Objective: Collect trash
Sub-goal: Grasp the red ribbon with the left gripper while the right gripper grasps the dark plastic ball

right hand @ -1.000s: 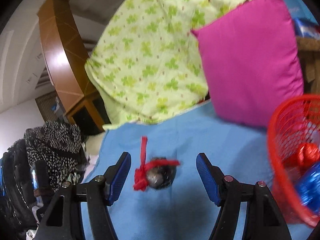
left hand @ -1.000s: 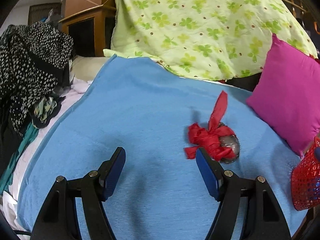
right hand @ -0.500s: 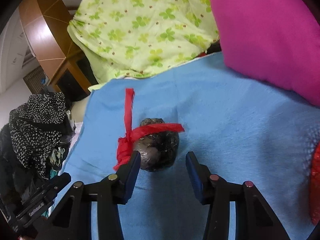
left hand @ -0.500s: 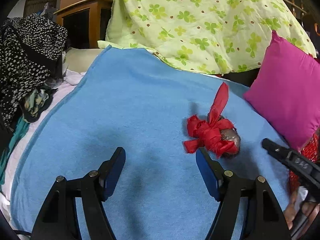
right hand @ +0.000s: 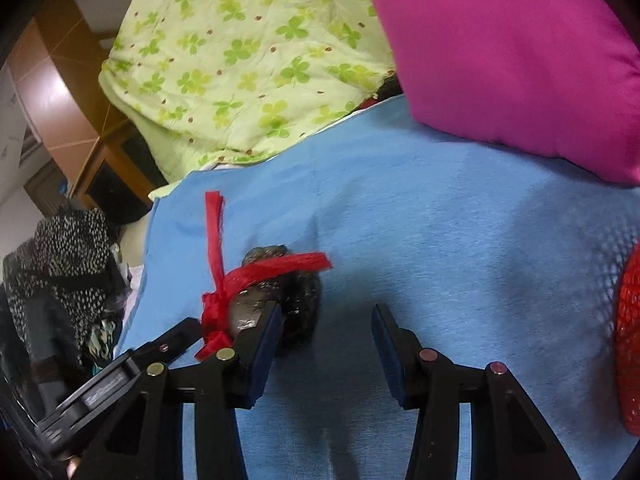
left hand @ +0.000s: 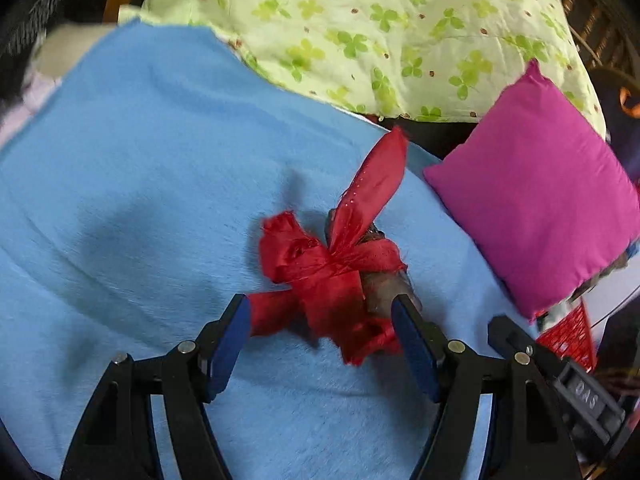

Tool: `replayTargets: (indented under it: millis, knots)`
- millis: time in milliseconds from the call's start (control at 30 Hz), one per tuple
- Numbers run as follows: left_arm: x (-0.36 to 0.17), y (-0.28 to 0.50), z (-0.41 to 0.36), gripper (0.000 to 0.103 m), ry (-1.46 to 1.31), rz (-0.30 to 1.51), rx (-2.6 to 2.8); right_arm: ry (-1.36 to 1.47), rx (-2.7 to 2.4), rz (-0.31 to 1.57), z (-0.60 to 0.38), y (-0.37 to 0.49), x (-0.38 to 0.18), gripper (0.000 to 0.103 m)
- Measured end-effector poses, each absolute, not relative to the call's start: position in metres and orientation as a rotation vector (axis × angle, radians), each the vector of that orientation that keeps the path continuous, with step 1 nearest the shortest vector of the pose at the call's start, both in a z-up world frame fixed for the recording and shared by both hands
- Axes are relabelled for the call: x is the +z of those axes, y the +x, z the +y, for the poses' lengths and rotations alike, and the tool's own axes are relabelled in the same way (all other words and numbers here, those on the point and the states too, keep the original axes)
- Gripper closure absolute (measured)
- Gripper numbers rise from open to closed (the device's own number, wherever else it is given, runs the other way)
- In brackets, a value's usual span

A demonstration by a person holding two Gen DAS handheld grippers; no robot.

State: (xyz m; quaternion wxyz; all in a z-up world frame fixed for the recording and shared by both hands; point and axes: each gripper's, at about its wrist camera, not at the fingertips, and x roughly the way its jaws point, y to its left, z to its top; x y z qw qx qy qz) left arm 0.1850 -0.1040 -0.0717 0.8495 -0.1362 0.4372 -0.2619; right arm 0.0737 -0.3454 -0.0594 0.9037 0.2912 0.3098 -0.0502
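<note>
A dark crumpled bundle tied with a red ribbon [left hand: 328, 276] lies on the blue blanket [left hand: 140, 184]. My left gripper [left hand: 322, 334] is open, its blue pads on either side of the ribbon's near end. In the right wrist view the bundle [right hand: 288, 296] sits just ahead of my right gripper [right hand: 326, 334], which is open; its left pad is against the bundle's near side. The red mesh basket [right hand: 628, 344] stands at the right edge, also low right in the left wrist view [left hand: 568, 334].
A magenta pillow [left hand: 536, 208] lies right of the bundle, a green clover-print quilt [left hand: 360, 28] behind it. Black-and-white spotted clothes [right hand: 60, 256] are heaped off the blanket's left edge, with a wooden cabinet [right hand: 60, 92] beyond.
Both grippers have moved in on the bundle. The left one shifted right and forward until its pads flank the ribbon. The right gripper's jaws have narrowed and come up to the bundle.
</note>
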Motion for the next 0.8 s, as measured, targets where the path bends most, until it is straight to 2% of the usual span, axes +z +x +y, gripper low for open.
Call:
replayTargets:
  millis: [33,100,167,433,600,700,800]
  knots:
    - [-0.076,0.189,-0.105,0.032,-0.319,0.936,-0.561,0.604,-0.104,0.639,-0.346,0.074,-0.06,0.052]
    - [-0.081,0.194,-0.108,0.056,-0.35,0.958,-0.577,0.607,-0.1,0.639,-0.346,0.074,-0.06,0.052]
    - [-0.087,0.198,-0.112,0.071,-0.336,0.997,-0.574,0.605,-0.095,0.642,-0.343,0.076,-0.061,0.052]
    - [-0.064,0.188,-0.064,0.073,-0.459,0.941,-0.474,0.569,-0.016,0.65,-0.318,0.093,-0.06,0.052]
    - [-0.044,0.171,-0.036,0.073,-0.379,0.876,-0.347,0.522,0.015,0.639,-0.295,0.109,-0.058,0.052]
    - [-0.048,0.169,-0.029,0.073,-0.337,0.894,-0.287,0.478,0.007,0.631,-0.281,0.119,-0.059,0.043]
    - [-0.053,0.167,-0.024,0.073,-0.307,0.916,-0.277,0.432,-0.004,0.645,-0.271,0.134,-0.064,0.041]
